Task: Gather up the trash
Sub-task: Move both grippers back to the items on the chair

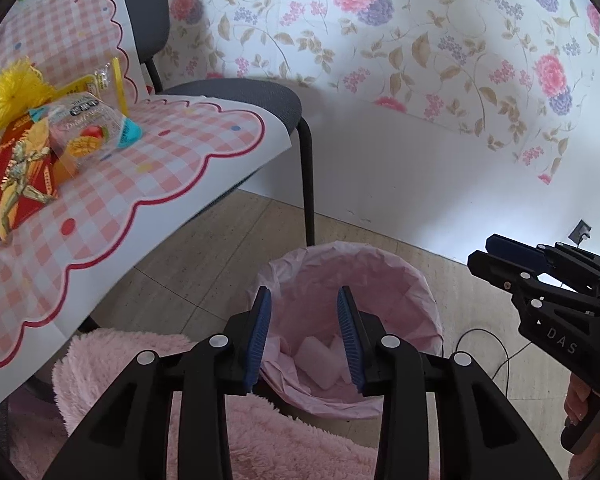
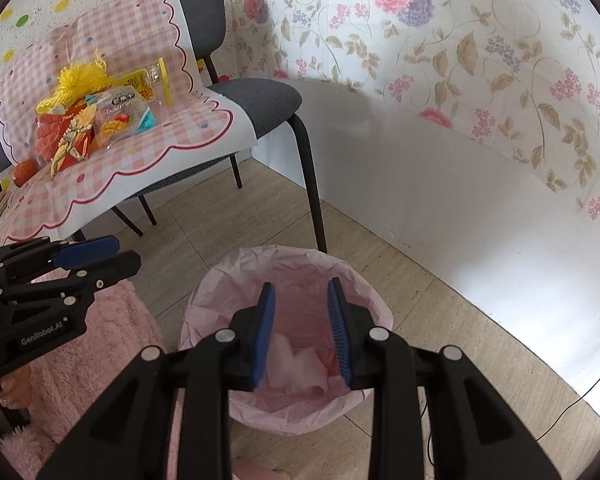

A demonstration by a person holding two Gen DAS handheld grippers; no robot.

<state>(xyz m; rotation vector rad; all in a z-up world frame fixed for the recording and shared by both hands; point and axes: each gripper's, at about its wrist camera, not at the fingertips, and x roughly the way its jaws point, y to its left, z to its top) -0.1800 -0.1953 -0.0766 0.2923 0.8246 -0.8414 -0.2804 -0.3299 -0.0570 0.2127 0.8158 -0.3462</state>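
Left gripper (image 1: 304, 336) and right gripper (image 2: 302, 330): jaws parted, nothing held, both poised above bin (image 1: 428, 300). Pink liner holds a few pale scraps. Trash (image 2: 100, 120) heaped on checked cloth (image 2: 172, 140) over chair (image 2: 260, 100), well apart from both grippers, up and to the left. Recommended: reach with one gripper, pinch a single wrapper at its edge, lift clear of cloth, return over bin.

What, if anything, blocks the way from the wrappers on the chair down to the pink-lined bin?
Nothing visible does. The wrapper pile lies on the checked sheet on the chair; the bin stands open on the floor beside it. Both grippers, left and right, hover open above it.
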